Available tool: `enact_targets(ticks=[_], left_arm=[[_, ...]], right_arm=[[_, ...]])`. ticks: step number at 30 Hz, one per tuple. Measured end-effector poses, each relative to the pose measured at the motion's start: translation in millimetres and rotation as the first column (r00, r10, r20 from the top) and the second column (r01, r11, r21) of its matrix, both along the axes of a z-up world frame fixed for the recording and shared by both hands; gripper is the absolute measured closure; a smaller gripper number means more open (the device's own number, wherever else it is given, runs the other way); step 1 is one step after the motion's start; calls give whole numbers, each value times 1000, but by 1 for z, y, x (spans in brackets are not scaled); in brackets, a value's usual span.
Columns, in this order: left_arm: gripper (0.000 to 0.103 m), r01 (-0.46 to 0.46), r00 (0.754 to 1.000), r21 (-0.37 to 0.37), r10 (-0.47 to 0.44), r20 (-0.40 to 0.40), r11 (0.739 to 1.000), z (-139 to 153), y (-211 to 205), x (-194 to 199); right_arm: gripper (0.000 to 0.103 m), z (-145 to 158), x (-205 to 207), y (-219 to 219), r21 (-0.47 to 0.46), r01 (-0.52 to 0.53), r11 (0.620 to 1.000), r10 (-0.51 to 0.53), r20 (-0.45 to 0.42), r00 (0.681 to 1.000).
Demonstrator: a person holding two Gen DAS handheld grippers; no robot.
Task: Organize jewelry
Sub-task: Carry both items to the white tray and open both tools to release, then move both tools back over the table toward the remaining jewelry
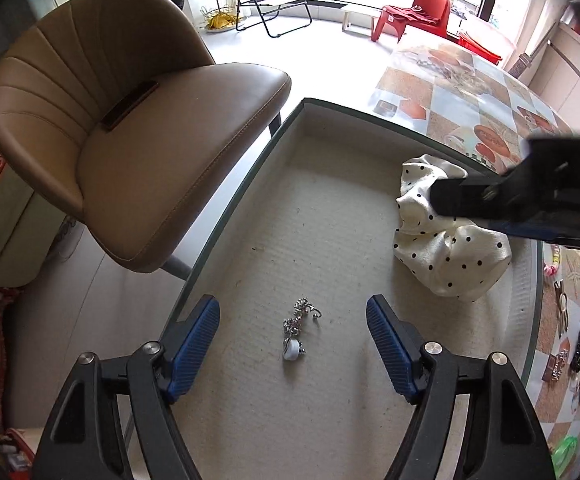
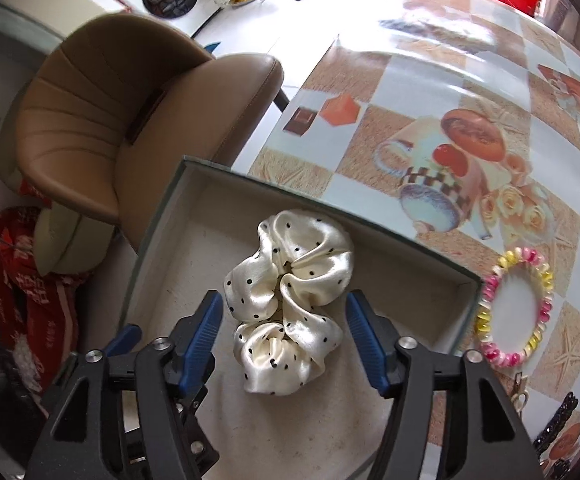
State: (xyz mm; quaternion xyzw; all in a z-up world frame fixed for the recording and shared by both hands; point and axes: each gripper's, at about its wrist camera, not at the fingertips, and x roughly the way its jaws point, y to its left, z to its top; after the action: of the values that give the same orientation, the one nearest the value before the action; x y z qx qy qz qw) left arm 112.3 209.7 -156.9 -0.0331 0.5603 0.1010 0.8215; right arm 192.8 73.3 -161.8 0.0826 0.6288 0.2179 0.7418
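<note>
Cream felt lines the shallow tray (image 1: 329,200), and from your left wrist view you're looking almost straight down into it. Your left gripper (image 1: 293,340) has its jaws spread wide, blue pads well clear on either side of a silver chain (image 1: 295,320) with a white bead at its near end. The chain lies loose on the tray floor, touching neither pad. Toward the tray's far right corner sits the polka-dot scrunchie (image 1: 445,252), with your right gripper (image 1: 489,204) reaching in over it from the right edge. Beyond the tray's right wall, more hair clips and trinkets (image 1: 573,344) lie scattered on the patterned tabletop (image 1: 449,96). A tan leather chair (image 1: 130,120) stands off the tray's left side.

Over to your right wrist view: the jaws of the right gripper (image 2: 286,324) stand wide too, and the scrunchie (image 2: 290,300) lies between them on the tray floor (image 2: 194,248), not pinched. Just outside the tray's right wall (image 2: 465,308), a pink and yellow coil hair tie (image 2: 545,280) rests on the tabletop (image 2: 409,80).
</note>
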Motion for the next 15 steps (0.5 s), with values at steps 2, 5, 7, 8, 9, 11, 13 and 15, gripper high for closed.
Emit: enact_targets(ticks=[2,5,7,8,9,11,13,15], left_arm=[[24,-3,1000,1,3,-1,1000,1,-1,-3],[9,-3,1000,10,3,-5,1000,4,-3,-6],[0,-6,1000,29,5,14,1000,9,-6,-9],[0,0,1000,34,0,18,999,11,-7,-11],[0,7,1000,40,-7,16,999,12,-9,-12],[0,16,1000,54,-17,16,998,17,-14,-14],[0,22,999,49,-23,22,999,23,-18,-17],[0,31,999,33,-32,24,999,29,-23,-20]], right_arm=[[25,6,0,-9,29,23,999,-23,-6,1000],[23,14,-5,-19,58,43,997,-42,-9,999],[22,20,-11,-28,72,52,996,-51,-7,999],[21,23,-11,-34,78,57,995,-57,-6,998],[20,27,-16,-40,84,65,994,-65,-3,998],[19,33,-24,-51,95,89,992,-90,3,996],[18,38,-31,-64,107,116,988,-117,2,993],[10,42,-38,-80,119,150,981,-152,3,988]])
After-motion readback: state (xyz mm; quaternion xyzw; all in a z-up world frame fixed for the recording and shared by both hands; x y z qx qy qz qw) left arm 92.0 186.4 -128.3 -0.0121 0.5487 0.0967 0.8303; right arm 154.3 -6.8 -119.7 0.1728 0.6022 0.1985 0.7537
